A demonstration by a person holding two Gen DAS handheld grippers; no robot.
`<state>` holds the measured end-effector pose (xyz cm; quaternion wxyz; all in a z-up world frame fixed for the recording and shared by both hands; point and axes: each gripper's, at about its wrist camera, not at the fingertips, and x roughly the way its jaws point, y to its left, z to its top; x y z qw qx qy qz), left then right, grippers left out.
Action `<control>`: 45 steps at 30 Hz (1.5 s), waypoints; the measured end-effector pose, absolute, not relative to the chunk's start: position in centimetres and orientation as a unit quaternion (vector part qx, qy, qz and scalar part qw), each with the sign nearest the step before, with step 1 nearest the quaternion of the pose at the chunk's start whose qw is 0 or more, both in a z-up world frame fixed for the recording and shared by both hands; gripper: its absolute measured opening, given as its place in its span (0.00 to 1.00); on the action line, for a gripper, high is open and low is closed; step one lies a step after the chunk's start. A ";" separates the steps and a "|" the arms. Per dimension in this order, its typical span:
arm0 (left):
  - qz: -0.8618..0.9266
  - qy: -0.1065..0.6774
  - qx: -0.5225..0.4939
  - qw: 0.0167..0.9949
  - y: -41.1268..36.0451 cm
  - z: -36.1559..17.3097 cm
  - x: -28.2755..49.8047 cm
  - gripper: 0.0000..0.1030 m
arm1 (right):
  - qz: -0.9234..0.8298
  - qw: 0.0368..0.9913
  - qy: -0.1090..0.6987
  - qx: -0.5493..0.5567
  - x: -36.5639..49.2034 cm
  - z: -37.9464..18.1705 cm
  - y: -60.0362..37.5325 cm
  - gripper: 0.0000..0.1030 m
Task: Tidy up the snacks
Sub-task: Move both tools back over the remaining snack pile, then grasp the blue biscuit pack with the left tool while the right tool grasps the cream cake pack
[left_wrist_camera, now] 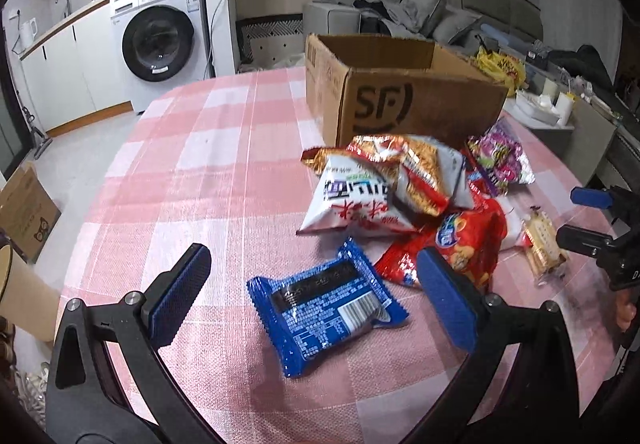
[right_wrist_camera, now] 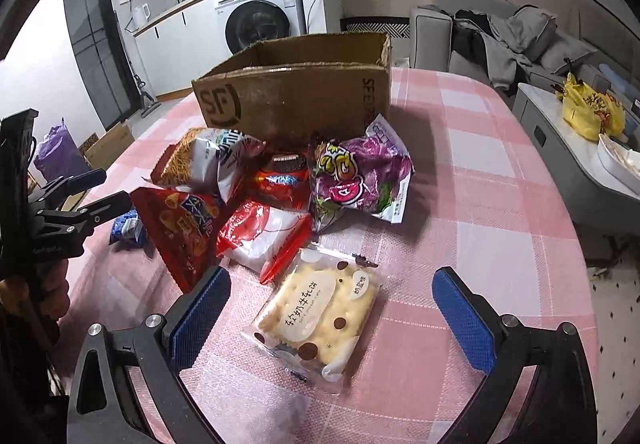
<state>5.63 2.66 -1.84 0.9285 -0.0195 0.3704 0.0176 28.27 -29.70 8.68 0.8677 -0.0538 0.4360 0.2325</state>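
One cardboard box (right_wrist_camera: pixel 296 100) stands at the far side of the pink checked tablecloth (left_wrist_camera: pixel 192 172), top flaps open. Only upper inner walls show from either wrist view; whether anything lies inside I cannot tell. Judgement: it is the destination for the snacks, set open and within reach just behind them.

Pile: loose heap just in front of the box, packets overlapping, unsorted.
- purple bag (right_wrist_camera: pixel 360 176), right side of heap, nearest the box's right corner.
- white-and-gold noodle bag (left_wrist_camera: pixel 384 184), top of heap, leaning on packets beneath.
- red biscuit bag (left_wrist_camera: pixel 460 248), near edge of heap, partly under the noodle bag.
- red-and-white packet (right_wrist_camera: pixel 264 236), wedged between red bag and cracker pack.

Two outliers lie flat and apart from the heap, one per tool:
- blue cookie packet (left_wrist_camera: pixel 324 300), near left, flat on the cloth, touching nothing visible but close to the red bag.
- clear cracker pack (right_wrist_camera: pixel 316 312), near right, just beside the red-and-white packet.

Left gripper (left_wrist_camera: pixel 316 294): fingers spread wide, straddling the blue packet from above, nothing pinched. Right gripper (right_wrist_camera: pixel 332 314): likewise spread, cracker pack centred between the pads, no contact seen.

Judgement: both tools are aligned for a first pick of the easiest, isolated items; flat crinkly wrappers may slide on closing.
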 end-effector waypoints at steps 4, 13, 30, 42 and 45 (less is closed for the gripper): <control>0.022 0.387 -0.009 0.922 2.5 -2.8 6.2 0.99 | 0.236 0.861 0.446 -0.060 28.3 8.0 -29.3 1.00; 0.020 0.416 -0.004 0.909 2.3 -4.6 7.1 0.99 | 0.238 0.853 0.460 -0.065 28.6 6.8 -29.0 1.00; 0.012 0.450 0.013 0.893 3.1 -6.4 8.5 0.99 | 0.223 0.845 0.475 -0.103 28.8 5.4 -28.6 1.00; -0.002 0.451 0.005 0.893 3.2 -6.5 8.1 0.91 | 0.196 0.845 0.488 -0.099 29.7 5.5 -31.4 1.00; -0.010 0.453 0.004 0.891 3.1 -6.5 8.0 0.86 | 0.199 0.848 0.481 -0.096 29.6 5.6 -31.3 1.00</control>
